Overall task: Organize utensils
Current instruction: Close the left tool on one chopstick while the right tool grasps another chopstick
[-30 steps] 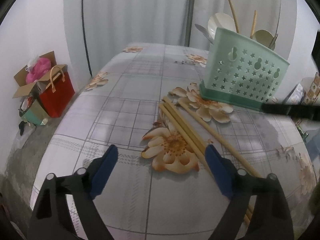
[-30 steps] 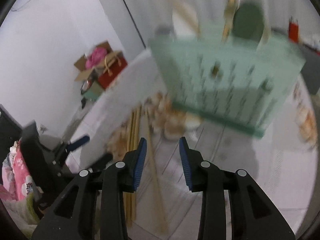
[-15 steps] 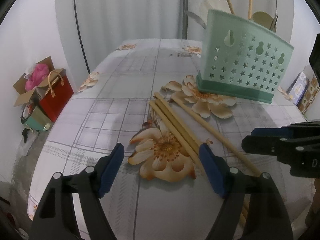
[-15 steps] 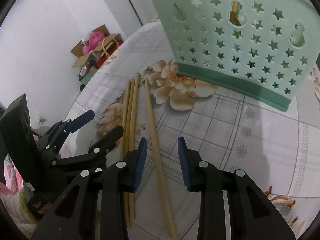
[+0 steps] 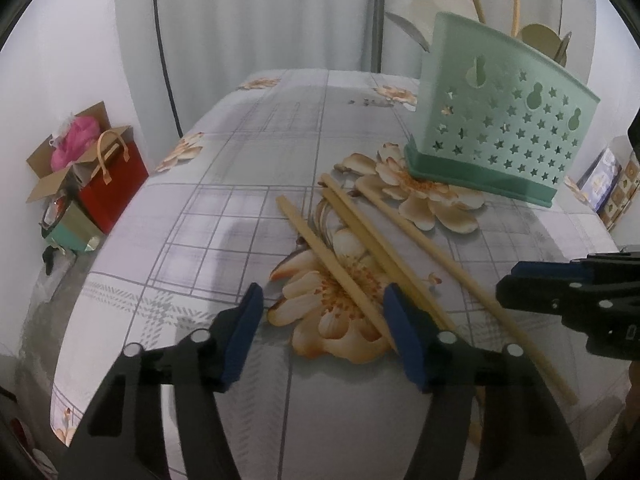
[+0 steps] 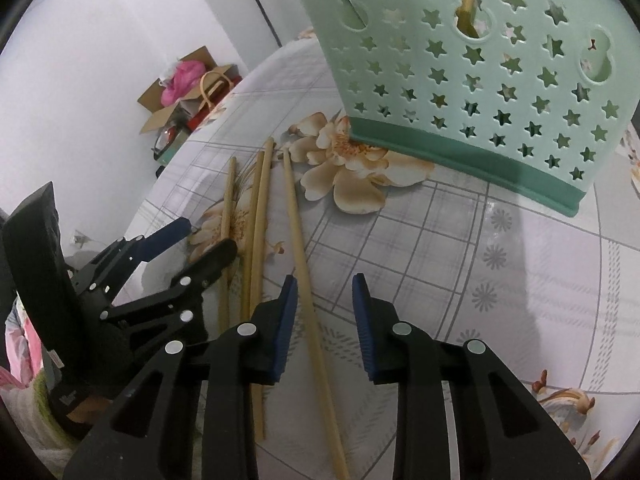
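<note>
Blue-padded black two-finger left gripper: jaws have just been closing and are standing half open, gripping nothing; one pale bamboo chopstick is lying between the pads, and a second pale bamboo chopstick is passing just at the inner face of the right-hand pad, contact not clear.

Blue-padded black two-finger right gripper: jaws have just been narrowing and are standing a little apart, holding nothing; a lone long pale bamboo chopstick is running up between the pads, closer to the left-hand one, not pinched.

Landmark: mint-green plastic utensil caddy with star-shaped holes, standing upright on the flowered grey-check tablecloth, already holding spoons and sticks.

All the loose sticks are lying flat with far tips pointing toward the caddy's darker base and near ends toward the grippers. The lone chopstick is reaching nearest the caddy; the other sticks are lying beside it on the side away from the caddy. Long axes are running roughly along each gripper's pointing line, so both sets of jaws are closing across the sticks.

Each hand is nearest its own stick. Cloth between tips and caddy is lying bare. The grippers are working close side by side, probably the tightest clearance. A cardboard box and red bag are sitting well off the table.
</note>
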`<state>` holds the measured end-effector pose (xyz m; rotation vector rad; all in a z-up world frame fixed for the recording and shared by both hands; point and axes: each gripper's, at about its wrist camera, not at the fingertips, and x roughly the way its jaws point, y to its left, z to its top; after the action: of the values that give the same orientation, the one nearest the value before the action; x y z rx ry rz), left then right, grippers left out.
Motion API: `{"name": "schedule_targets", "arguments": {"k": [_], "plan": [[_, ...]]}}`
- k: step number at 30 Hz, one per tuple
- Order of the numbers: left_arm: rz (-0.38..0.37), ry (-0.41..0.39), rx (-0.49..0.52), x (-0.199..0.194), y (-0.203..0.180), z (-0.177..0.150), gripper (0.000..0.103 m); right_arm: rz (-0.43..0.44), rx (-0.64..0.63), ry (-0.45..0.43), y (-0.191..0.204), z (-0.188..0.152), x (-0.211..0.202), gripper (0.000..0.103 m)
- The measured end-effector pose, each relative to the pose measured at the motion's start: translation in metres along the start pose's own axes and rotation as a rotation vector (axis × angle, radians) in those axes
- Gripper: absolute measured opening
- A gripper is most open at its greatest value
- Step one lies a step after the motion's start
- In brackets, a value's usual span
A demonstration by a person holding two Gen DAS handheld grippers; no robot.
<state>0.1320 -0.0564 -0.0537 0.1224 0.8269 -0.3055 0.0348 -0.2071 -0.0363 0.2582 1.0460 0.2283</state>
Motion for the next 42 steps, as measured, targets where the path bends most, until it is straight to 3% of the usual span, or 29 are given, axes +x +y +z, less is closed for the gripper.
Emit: {"name": "schedule_targets", "arguments": {"k": [3, 9, 12, 15, 18, 28, 30, 34, 42], "plan": [[-0.011, -0.004, -0.004, 0.000, 0.003, 0.000, 0.045, -0.003, -0.018, 0.006, 0.004, 0.000, 0.003, 0.026], [-0.018, 0.001, -0.002, 0.000, 0.009, 0.002, 0.016, -0.040, -0.104, 0.008, 0.018, 0.003, 0.011, 0.025], [-0.007, 0.004, 0.005, 0.000, 0.011, 0.003, 0.011, -0.077, -0.160, -0.004, 0.024, 0.004, 0.015, 0.020], [0.001, 0.000, 0.006, 0.000, 0.015, 0.002, 0.008, -0.123, -0.212, -0.012, 0.029, 0.004, 0.019, 0.005], [-0.007, 0.009, -0.013, -0.002, 0.020, 0.000, 0.007, -0.120, -0.211, -0.007, 0.027, 0.005, 0.019, 0.005], [-0.057, 0.096, -0.081, -0.024, 0.034, -0.016, 0.007, -0.103, -0.172, 0.091, 0.012, -0.018, -0.003, 0.005], [-0.063, 0.091, -0.086, -0.023, 0.034, -0.016, 0.014, -0.095, -0.153, 0.091, 0.008, -0.017, -0.004, 0.006], [-0.050, 0.095, -0.060, -0.016, 0.029, -0.010, 0.020, -0.088, -0.141, 0.074, 0.007, -0.006, -0.001, 0.017], [0.033, 0.066, -0.007, 0.007, 0.021, 0.010, 0.020, -0.136, -0.184, 0.015, 0.022, 0.013, 0.020, 0.015]]}}
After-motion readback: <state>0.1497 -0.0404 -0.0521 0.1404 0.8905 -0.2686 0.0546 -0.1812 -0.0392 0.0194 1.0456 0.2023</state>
